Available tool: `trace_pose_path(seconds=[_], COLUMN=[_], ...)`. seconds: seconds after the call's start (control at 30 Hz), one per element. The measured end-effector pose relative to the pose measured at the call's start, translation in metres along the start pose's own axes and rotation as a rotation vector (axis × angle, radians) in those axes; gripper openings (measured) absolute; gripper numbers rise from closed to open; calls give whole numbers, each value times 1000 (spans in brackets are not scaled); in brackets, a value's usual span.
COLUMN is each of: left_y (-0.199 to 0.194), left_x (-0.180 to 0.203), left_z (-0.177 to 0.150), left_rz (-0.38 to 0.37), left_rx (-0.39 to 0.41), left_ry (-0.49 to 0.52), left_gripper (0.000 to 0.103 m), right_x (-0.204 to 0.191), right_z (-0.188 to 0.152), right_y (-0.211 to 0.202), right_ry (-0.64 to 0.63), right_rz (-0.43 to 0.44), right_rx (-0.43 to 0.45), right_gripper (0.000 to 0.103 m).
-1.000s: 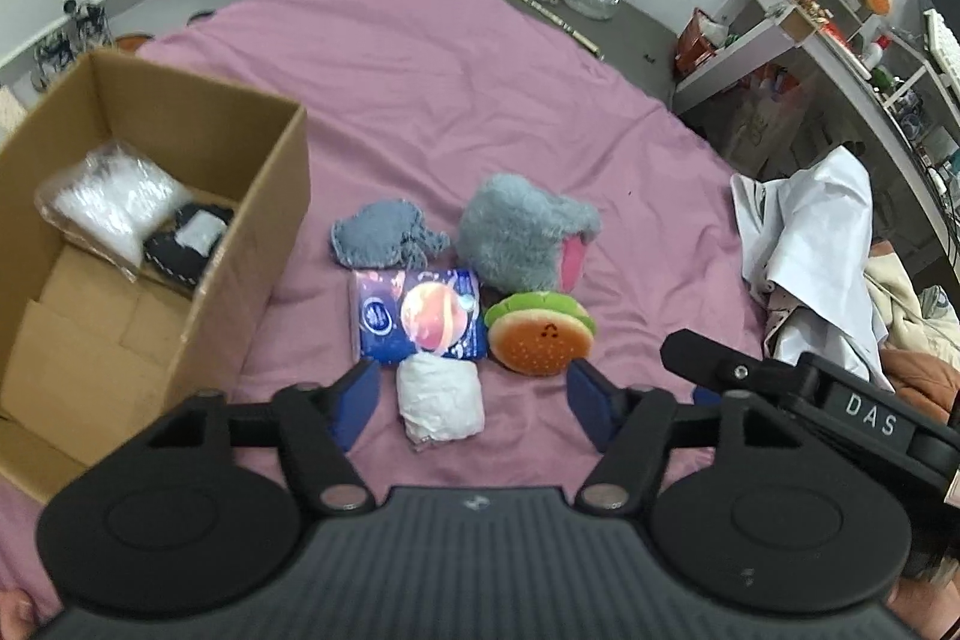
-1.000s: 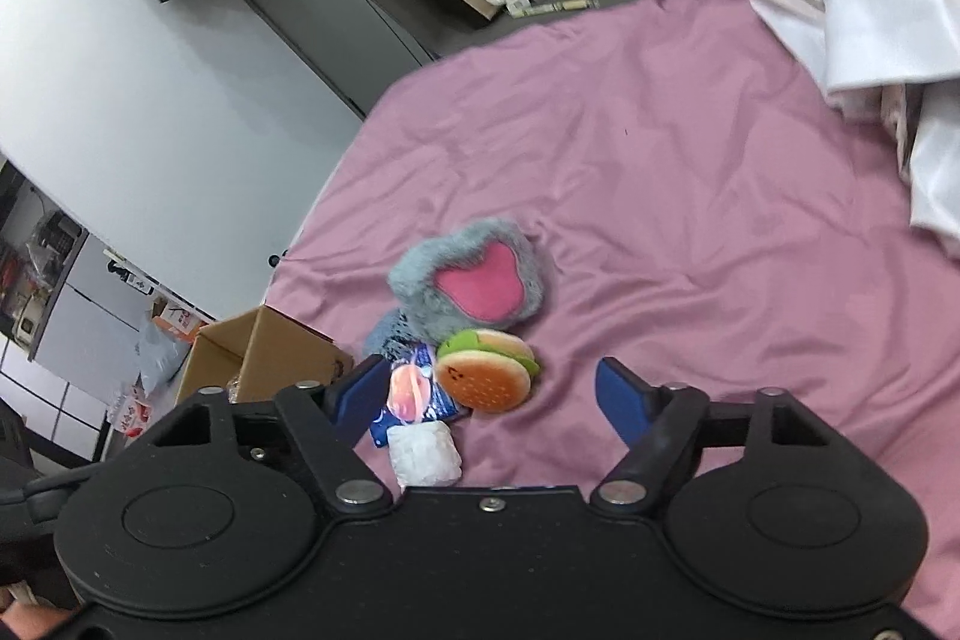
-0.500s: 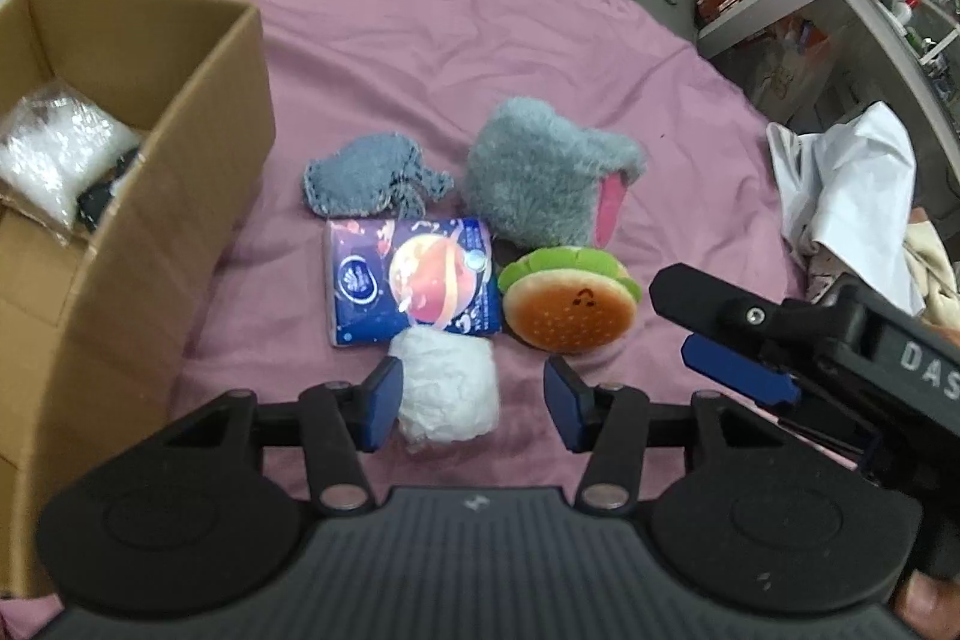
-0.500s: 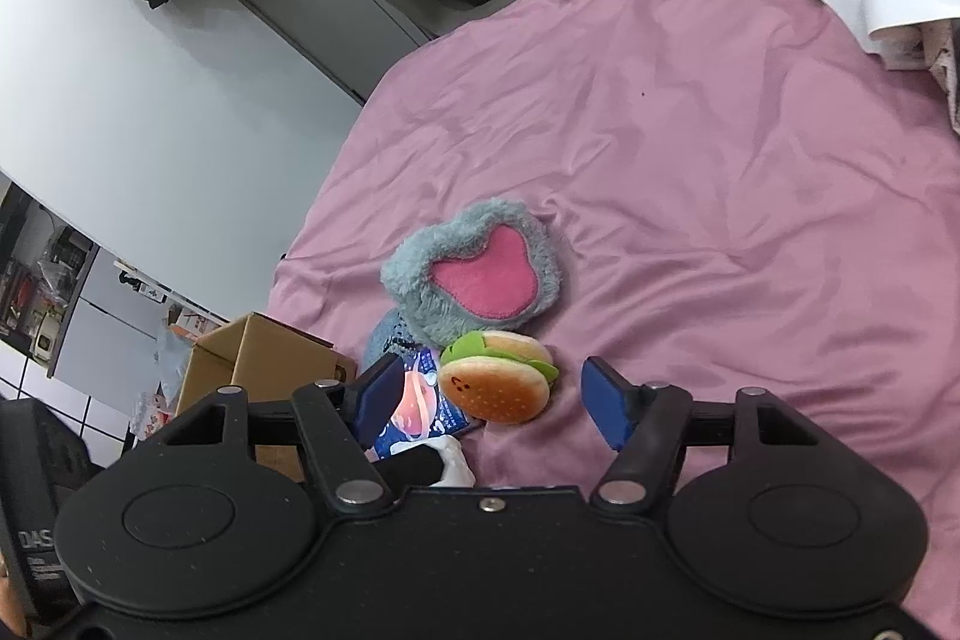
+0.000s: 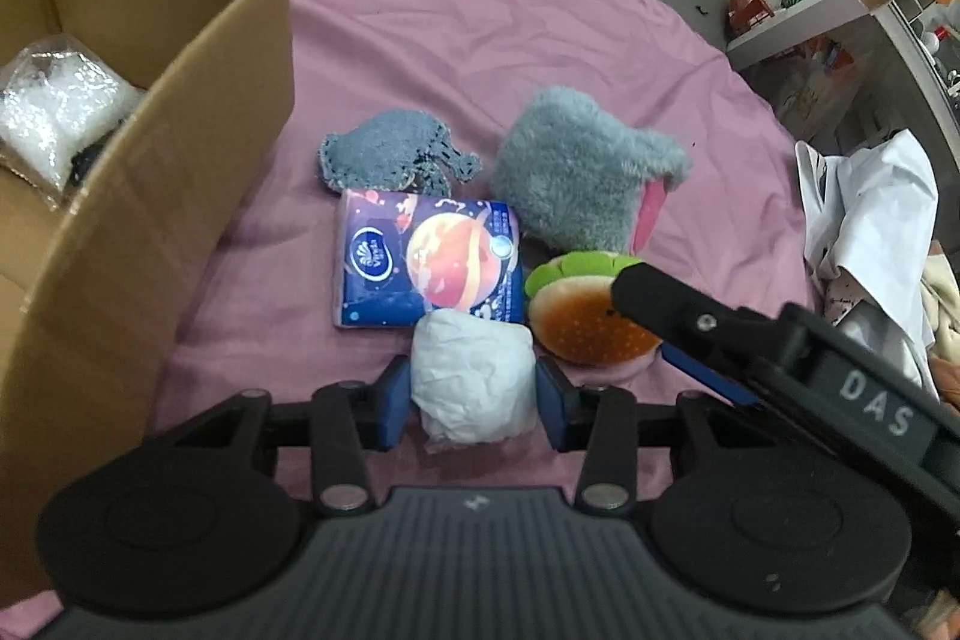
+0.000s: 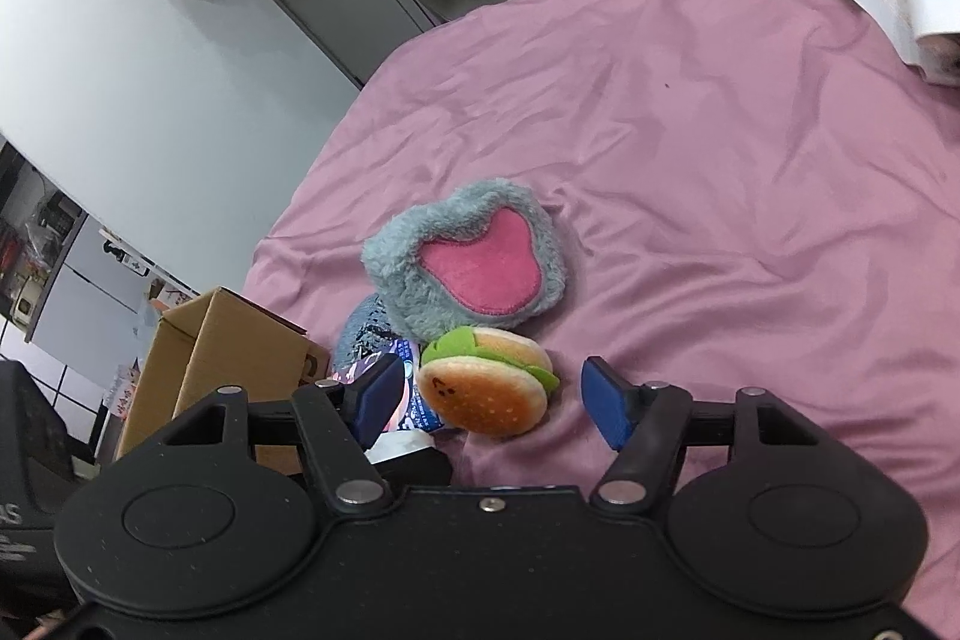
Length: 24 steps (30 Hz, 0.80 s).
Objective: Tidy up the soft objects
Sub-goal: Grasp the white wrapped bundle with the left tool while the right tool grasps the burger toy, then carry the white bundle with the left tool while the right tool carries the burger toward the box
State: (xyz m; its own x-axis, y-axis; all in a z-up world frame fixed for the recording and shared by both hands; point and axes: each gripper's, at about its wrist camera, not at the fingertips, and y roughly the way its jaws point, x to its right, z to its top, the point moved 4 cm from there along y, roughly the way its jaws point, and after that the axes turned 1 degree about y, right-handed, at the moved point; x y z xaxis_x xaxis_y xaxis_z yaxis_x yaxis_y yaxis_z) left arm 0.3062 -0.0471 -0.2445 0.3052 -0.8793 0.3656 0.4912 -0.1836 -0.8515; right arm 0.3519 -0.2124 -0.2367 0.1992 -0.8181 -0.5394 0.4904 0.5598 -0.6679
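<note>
A pick-up is judged to be in hand: the white crumpled wad [image 5: 473,383] is being enclosed by the left gripper [image 5: 473,403], whose jaws are closing with the wad between them. The blue pads [image 5: 393,401] are seen at the wad's two flanks, touching or almost touching it; whether it is yet pressed cannot be told. The next move is judged to call for a grip firm enough to carry so light and yielding a thing, a lift clear of the pink bedsheet [image 5: 456,10], and a carry to the cardboard box [image 5: 180,172], which stands open just to the left of the wad and already holds a clear plastic bag [image 5: 57,100].

The wad lies on the sheet, its far edge touching the blue tissue pack [image 5: 426,268]. The burger plush [image 6: 486,388] lies just to the right of the wad, and beyond the tissue pack lie the grey furry plush [image 5: 582,172] and the blue knitted cloth [image 5: 390,154].

The right gripper [image 6: 492,403] is held half open over the burger plush, which is seen between its fingers but is not gripped; a gap shows on the right side. A second pick-up there is judged likely.
</note>
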Motion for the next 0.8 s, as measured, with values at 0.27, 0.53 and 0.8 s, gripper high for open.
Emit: trace_pose_path(seconds=[0.27, 0.53, 0.8], left_y=[-6, -20, -46], left_x=[-1, -2, 3], left_z=[-1, -5, -6], left_rz=[-5, 5, -8], left_rx=[1, 10, 30], left_ry=[-2, -4, 14], left_gripper=[43, 43, 43], right_x=[-7, -11, -16], right_z=[-3, -9, -10], right_y=[9, 8, -21], right_ry=[-46, -81, -65], right_rz=[-5, -21, 21], right_rx=[17, 0, 71], right_gripper=[65, 39, 37])
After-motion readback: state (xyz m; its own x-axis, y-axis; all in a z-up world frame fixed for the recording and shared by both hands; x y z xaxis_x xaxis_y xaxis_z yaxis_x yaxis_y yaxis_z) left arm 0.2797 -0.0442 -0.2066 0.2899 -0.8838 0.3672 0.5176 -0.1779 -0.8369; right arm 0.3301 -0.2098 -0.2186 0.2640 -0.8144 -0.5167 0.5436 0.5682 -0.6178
